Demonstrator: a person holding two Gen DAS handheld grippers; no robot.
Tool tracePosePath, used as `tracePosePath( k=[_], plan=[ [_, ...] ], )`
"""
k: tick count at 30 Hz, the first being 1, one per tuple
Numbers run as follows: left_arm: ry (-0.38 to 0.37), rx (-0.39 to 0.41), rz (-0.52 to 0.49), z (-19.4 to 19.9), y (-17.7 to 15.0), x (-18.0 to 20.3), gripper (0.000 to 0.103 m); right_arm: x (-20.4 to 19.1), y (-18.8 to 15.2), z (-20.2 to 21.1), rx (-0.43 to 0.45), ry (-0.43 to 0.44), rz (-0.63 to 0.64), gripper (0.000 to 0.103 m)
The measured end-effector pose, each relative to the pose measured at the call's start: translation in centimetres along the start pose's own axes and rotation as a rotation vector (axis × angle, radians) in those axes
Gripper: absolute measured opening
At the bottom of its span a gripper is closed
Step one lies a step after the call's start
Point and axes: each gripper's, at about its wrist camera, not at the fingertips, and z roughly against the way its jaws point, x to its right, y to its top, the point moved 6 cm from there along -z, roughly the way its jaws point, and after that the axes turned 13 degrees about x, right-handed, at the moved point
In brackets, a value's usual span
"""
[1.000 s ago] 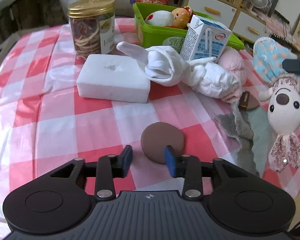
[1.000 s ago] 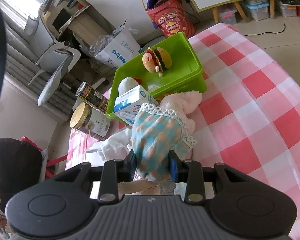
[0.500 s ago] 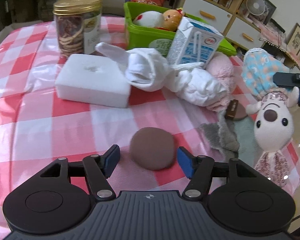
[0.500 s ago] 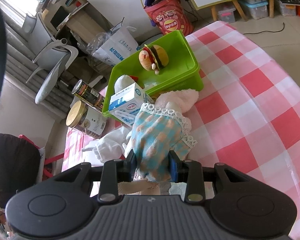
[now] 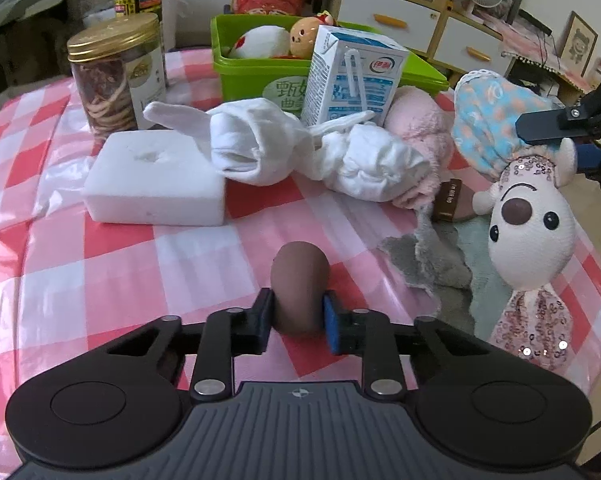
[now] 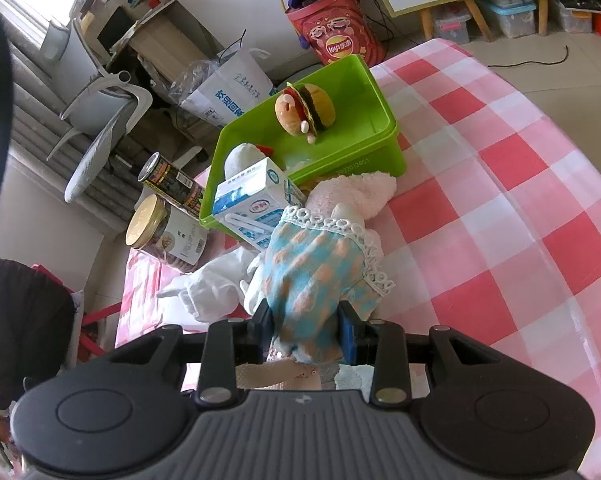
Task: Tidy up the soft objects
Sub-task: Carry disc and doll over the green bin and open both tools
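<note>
A: Left gripper (image 5: 296, 316), status?

B: My jaws have just been closing and now pinch the brown soft ball (image 5: 299, 286), squashing it tall between the pads. It sits low on the checked desk (image 5: 112, 268), near my front edge, well apart from the white foam block (image 5: 156, 178). My guess: a side squeeze because the thing is round and yielding, so the pads need to bite in

A: Right gripper (image 6: 306, 330)?

B: Jaws narrow, clamped on the blue-and-orange checked bonnet (image 6: 316, 268) of the plush mouse (image 5: 528, 232). In the left view the doll hangs head-up by that bonnet, sequin legs dangling beside the grey cloth (image 5: 432, 264). The cap is the easiest loose fabric to catch, I judge

A: Where does it all go?

B: Likely the green bin (image 6: 376, 148) at the far side; a burger plush (image 6: 306, 110) and a white plush (image 5: 258, 40) already lie in it. The milk carton (image 5: 352, 80) and cookie jar (image 5: 116, 80) stand outside, hard goods, probably left out

A: Still loose?

B: White socks (image 5: 300, 152) and pink fluffy cloth (image 5: 416, 128), just in front of the bin, touching the carton
</note>
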Motion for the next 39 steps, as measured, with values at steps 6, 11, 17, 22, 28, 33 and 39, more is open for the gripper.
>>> tracePosePath(
  k=[6,11,17,22,28,33,39],
  plan=[
    [0.002,-0.005,0.014,0.2,0.1,-0.3,0.011,0.6,0.1,0.1,-0.001,-0.003,-0.009,0.01],
    [0.018,0.025,0.054,1.3,0.7,-1.5,0.01,0.5,0.9,0.4,0.021,0.014,-0.034,0.01],
    [0.024,0.115,0.163,3.7,2.8,-3.9,0.009,-1.2,2.7,1.4,0.095,0.045,-0.008,0.01],
    [0.015,0.184,0.214,4.8,5.3,-4.6,0.009,-2.1,5.6,0.8,0.149,0.048,-0.004,0.01],
    [-0.009,0.231,0.184,4.0,9.8,-3.9,0.009,-2.7,10.1,-0.7,0.249,0.018,0.029,0.01],
    [-0.035,0.243,0.172,1.6,14.0,-3.6,0.01,-2.5,13.1,-2.2,0.35,-0.021,0.06,0.01],
    [-0.058,0.206,0.146,-2.8,16.5,-2.8,0.01,-1.7,14.8,-5.0,0.446,-0.036,0.102,0.01]
  ],
)
